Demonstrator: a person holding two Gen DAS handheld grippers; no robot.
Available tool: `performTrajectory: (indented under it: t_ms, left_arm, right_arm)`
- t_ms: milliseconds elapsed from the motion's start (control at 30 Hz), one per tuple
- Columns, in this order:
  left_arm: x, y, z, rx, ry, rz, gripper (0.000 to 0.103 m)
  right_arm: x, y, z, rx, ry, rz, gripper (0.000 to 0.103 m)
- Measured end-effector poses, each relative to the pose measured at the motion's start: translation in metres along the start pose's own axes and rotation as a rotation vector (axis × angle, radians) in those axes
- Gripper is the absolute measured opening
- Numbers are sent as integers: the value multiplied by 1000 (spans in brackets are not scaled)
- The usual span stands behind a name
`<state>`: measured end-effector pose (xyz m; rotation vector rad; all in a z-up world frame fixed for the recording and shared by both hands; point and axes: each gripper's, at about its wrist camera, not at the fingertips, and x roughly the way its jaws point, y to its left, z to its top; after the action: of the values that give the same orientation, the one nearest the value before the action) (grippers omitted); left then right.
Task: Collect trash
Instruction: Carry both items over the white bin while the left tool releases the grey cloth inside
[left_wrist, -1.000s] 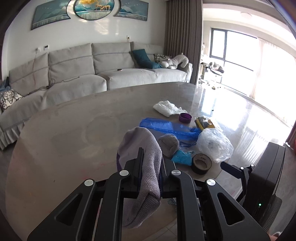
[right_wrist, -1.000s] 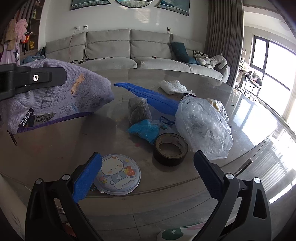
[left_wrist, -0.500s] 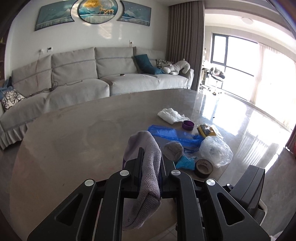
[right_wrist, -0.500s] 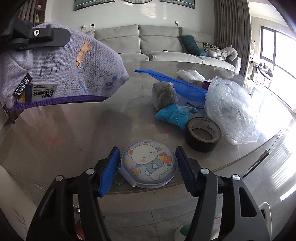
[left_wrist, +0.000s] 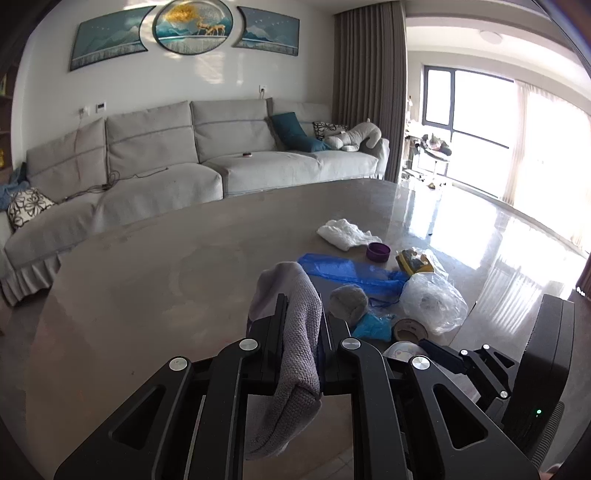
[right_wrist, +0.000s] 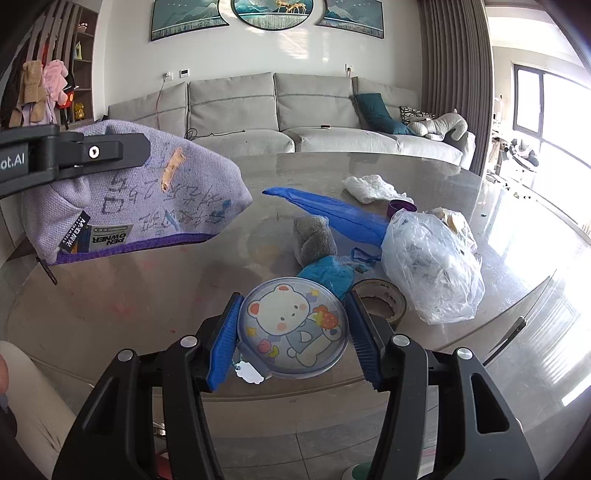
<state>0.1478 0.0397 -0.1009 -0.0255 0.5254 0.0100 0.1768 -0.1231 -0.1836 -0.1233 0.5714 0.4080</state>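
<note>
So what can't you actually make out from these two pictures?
- Inside of the purple pencil case: shut, both views.
- Contents of the clear plastic bag: crumpled film blurs them, both views.
- Yellow item: left view too small; right view, hidden behind the bag.
- Bear lid: whether the right gripper jaws already pinch it or only flank it.
- Tape roll: partly behind a jaw, right view.

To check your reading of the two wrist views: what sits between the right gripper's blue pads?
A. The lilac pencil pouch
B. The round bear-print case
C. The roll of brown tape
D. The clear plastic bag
B: the round bear-print case lies between the right gripper pads, which close against its rim.
</note>
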Motion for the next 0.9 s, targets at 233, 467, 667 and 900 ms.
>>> performTrajectory:
  t_ms: [233,467,667,900]
  left_arm:
    - [-12,-11,3,18,-36,-26,12]
    - [-31,-49,4,70,-74,-130,12]
    - [-38,-87,-3,121,-70,-235,12]
    - [-39,-131,-18,175,-37,-348,12]
  right_arm:
    - [-26,-12,10,0,-39,-32,57]
    - [-69,-36,9,22,-99,-118,57]
    - [-107,-66,0,48,-131,-221,57]
    - [-139,-96,-18,74,-138,-324,57]
